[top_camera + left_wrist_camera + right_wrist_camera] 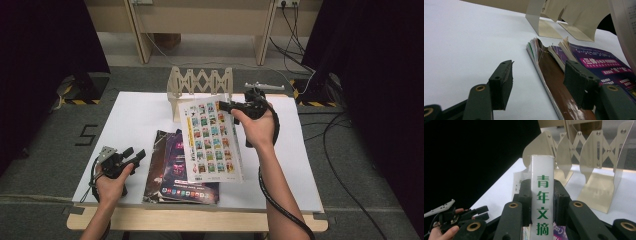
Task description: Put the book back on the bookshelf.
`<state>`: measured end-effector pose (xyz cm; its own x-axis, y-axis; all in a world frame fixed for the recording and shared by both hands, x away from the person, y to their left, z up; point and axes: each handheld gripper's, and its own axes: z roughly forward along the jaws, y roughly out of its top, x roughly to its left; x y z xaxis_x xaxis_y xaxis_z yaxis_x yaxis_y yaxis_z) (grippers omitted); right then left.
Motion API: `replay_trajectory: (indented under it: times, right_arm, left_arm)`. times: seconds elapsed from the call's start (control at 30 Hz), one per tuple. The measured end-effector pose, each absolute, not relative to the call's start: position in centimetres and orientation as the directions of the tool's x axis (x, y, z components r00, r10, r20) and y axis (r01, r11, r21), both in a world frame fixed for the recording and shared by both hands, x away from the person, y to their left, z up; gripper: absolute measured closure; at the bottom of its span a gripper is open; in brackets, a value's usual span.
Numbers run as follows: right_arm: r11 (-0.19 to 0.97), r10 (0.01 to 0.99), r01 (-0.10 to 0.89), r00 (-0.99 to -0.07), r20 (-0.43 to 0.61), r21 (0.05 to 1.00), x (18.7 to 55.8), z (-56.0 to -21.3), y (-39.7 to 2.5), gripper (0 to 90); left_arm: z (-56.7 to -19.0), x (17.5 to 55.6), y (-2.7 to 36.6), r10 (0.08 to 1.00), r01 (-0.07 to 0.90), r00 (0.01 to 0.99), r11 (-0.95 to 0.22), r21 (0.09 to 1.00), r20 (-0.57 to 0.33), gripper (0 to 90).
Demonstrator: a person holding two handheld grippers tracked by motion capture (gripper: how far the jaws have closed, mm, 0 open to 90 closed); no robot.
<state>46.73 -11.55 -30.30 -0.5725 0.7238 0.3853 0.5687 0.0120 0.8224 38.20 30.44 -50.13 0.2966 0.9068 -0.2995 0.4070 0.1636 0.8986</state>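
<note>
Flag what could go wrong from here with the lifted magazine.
1. The right hand-held gripper pinches the white magazine only at its spine, so the pages may sag or slip out.
2. The expanding book rack has narrow slots; the magazine's lower edge could catch a divider and shove the rack.
3. The left hand-held gripper is open beside the stacked magazines, steadying nothing.

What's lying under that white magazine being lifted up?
Under the raised magazine, clamped in the right gripper, lie a purple magazine and a brown one on the white table. Anything beneath those two is covered.
</note>
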Motion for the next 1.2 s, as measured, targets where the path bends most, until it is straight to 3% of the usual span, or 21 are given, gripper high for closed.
replay_trajectory:
  times: [1.2]
  right_arm:
    - [-0.063,0.818,0.449,-0.489,0.304,0.891,48.2,-26.4,-13.1,74.3]
  left_arm:
    - [-50.1,38.0,30.3,0.910,0.393,0.300,0.154,0.906,-0.285,34.6]
